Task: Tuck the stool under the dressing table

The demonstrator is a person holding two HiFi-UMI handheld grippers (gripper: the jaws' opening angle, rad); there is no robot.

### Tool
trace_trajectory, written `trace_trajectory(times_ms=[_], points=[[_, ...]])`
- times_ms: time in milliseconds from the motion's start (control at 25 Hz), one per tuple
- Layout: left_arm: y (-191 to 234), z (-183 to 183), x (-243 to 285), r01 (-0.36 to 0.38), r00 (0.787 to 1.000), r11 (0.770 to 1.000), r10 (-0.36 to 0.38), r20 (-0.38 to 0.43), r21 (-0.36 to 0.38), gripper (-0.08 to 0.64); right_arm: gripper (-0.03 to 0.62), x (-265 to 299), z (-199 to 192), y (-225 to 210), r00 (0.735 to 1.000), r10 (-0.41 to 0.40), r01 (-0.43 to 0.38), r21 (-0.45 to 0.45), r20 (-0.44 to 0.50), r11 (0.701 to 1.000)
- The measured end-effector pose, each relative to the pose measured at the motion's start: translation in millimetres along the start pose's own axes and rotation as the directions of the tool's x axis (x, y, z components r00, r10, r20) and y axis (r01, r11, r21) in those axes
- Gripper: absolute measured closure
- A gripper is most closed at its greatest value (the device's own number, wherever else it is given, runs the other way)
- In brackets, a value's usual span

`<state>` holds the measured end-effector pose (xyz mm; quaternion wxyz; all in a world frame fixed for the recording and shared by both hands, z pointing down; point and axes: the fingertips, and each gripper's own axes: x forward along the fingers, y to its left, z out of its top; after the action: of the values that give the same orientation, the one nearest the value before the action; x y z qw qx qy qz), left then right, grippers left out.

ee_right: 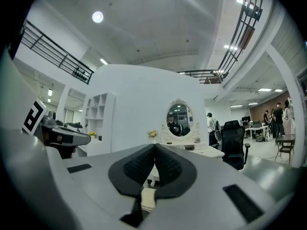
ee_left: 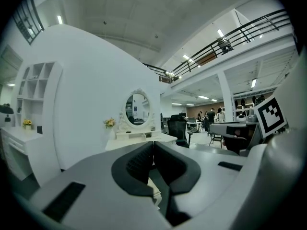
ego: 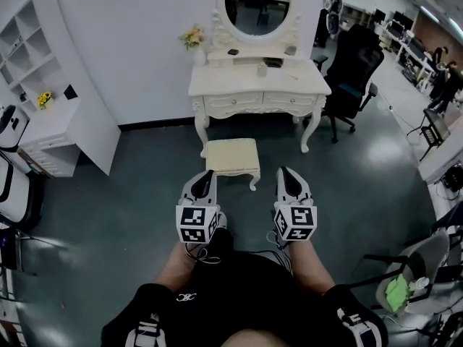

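A cream stool (ego: 231,157) stands on the grey floor, out in front of the white dressing table (ego: 258,89) with its oval mirror (ego: 257,4). My left gripper (ego: 205,182) is shut and empty, its tip just at the stool's near left corner. The right gripper (ego: 288,179) is shut too, a little right of the stool's near right leg. Whether either touches the stool I cannot tell. In the left gripper view the dressing table (ee_left: 139,139) shows beyond the shut left gripper (ee_left: 153,145). The right gripper view shows the shut right gripper (ee_right: 154,147), the table (ee_right: 192,150) and a bit of stool (ee_right: 148,199) below.
A black office chair (ego: 352,71) stands right of the dressing table. A white shelf unit and desk (ego: 51,114) line the left wall. A grey chair with a green item (ego: 405,284) is at lower right. People stand by desks far right.
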<state>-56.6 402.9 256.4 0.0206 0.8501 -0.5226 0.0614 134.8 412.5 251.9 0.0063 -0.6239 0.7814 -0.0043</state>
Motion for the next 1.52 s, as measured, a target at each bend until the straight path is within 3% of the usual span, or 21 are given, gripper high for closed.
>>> trace_trajectory(times_ms=[320,720,1080,1520], points=[[52,2,79,0.004,1.000,1.000,-0.004,0.001,0.003,0.540,0.575,83,-9,-13,0.999,-0.024,0.024,-0.010,-0.024,1.000],[163,27,201,0.048,0.999,0.998,-0.048,0.000,-0.047,0.540,0.575,249,2,1,0.997,-0.031,0.028,-0.043,-0.074,0.999],[246,40,316,0.132,0.991,0.990,-0.133,-0.001,-0.056,0.540,0.575,380,16,-12,0.989,-0.128,0.124,-0.069,-0.069,0.990],[285,24,392,0.192,0.979,0.977,-0.197,-0.043,-0.096,0.540,0.575,459,1,-25,0.976,-0.180,0.172,-0.070,-0.120,0.983]])
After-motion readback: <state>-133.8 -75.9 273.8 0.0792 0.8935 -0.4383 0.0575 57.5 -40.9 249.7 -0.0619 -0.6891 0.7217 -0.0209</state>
